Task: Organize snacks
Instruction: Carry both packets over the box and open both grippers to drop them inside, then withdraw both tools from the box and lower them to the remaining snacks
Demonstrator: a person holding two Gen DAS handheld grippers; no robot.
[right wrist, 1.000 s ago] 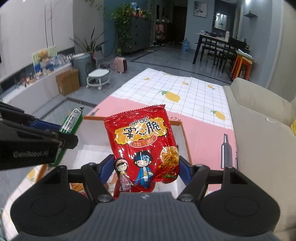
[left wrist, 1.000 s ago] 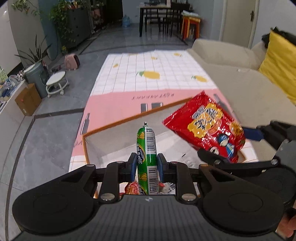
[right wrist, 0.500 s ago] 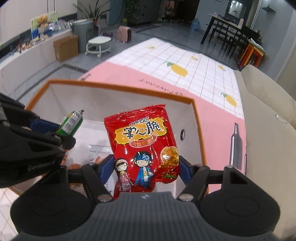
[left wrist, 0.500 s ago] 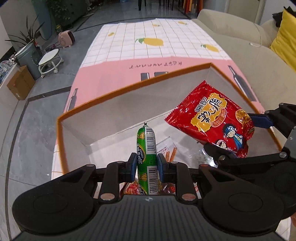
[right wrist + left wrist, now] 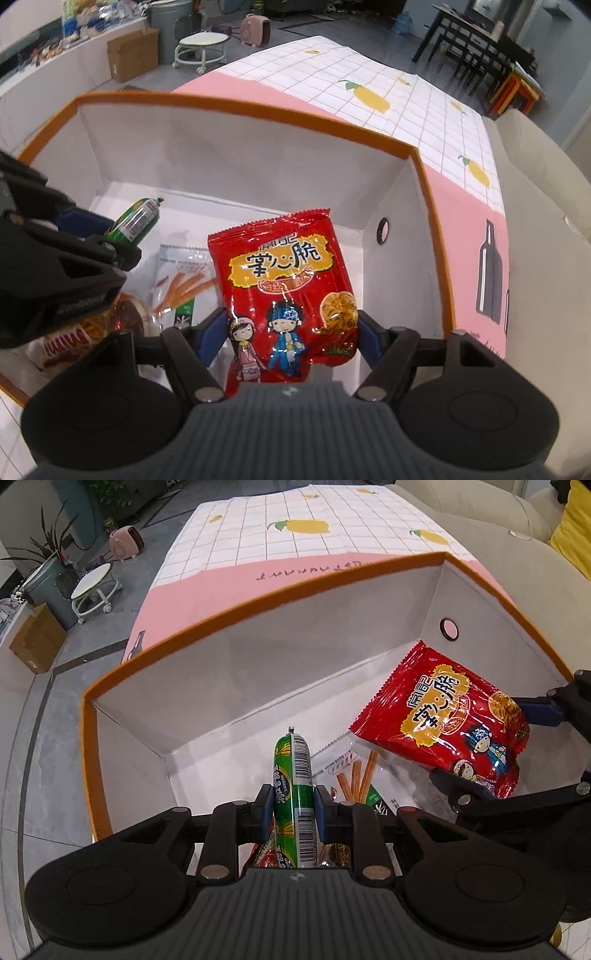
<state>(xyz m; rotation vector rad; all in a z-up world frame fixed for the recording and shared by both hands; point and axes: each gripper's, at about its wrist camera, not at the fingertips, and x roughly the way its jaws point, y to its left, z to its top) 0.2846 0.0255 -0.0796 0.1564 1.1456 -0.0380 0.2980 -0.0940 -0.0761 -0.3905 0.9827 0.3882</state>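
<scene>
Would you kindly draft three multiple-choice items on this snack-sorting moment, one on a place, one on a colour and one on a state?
1. Where does the clear packet of orange sticks lie?
A. On the floor of the box
B. On the sofa
C. On the tablecloth outside the box

2. What colour is the rim of the box?
A. Blue
B. Orange
C. Green

3. What is the left gripper doing?
A. Standing open and empty
B. Clamped on the red snack bag
C. Clamped on the green sausage

Answers:
1. A: the clear packet of orange sticks lies on the floor of the box, below both grippers.
2. B: the box's top edge is orange all round, its walls white inside.
3. C: the left gripper presses both pads on the green sausage; the red snack bag sits in the right gripper.
</scene>
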